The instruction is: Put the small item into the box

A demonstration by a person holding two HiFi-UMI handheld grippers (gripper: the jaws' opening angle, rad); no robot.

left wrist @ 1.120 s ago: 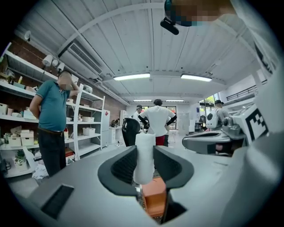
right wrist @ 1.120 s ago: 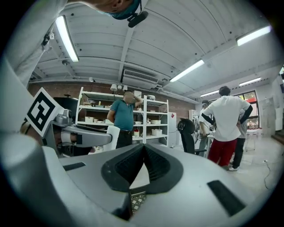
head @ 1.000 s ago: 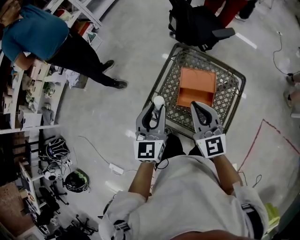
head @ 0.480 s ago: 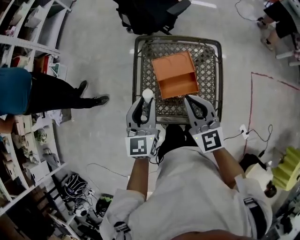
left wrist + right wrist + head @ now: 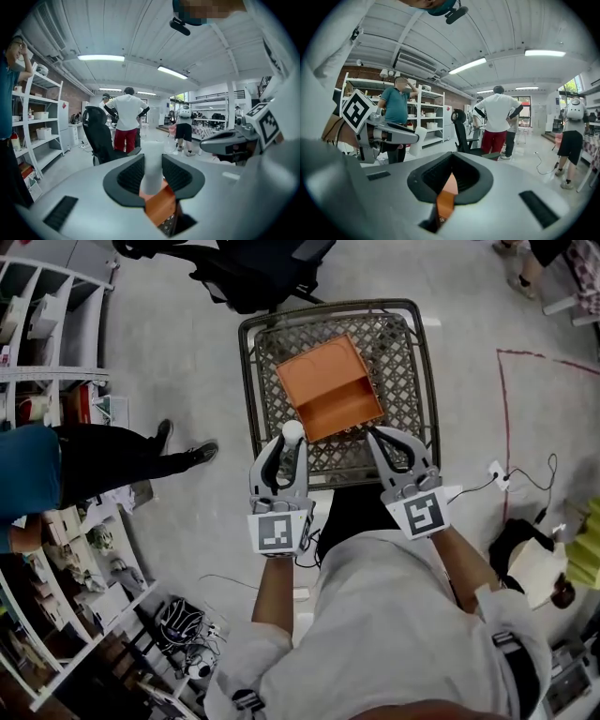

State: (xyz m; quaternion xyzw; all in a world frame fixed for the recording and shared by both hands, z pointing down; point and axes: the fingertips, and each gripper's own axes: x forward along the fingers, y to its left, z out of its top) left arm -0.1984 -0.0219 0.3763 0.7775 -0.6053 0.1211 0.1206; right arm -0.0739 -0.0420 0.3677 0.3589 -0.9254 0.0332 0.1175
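Note:
An orange open box (image 5: 328, 385) lies in a wire shopping cart (image 5: 246, 362) in the head view. My left gripper (image 5: 290, 441) is shut on a small white cylinder-shaped item (image 5: 292, 431), held over the cart's near edge just left of the box's near corner. In the left gripper view the white item (image 5: 152, 171) stands upright between the jaws, with the orange box (image 5: 159, 208) below. My right gripper (image 5: 378, 437) is shut and holds nothing, hovering by the box's near right corner. A sliver of the box (image 5: 446, 199) shows under its jaws.
A black office chair (image 5: 244, 273) stands beyond the cart. A person in a teal top and black trousers (image 5: 94, 460) stands by shelving (image 5: 47, 334) on the left. Red tape (image 5: 502, 418) and a cable with a power strip (image 5: 495, 470) mark the floor on the right.
The head view has swung round, so the cart and box now sit straight ahead. Both grippers stay at the cart's near edge, the left still holding the white item.

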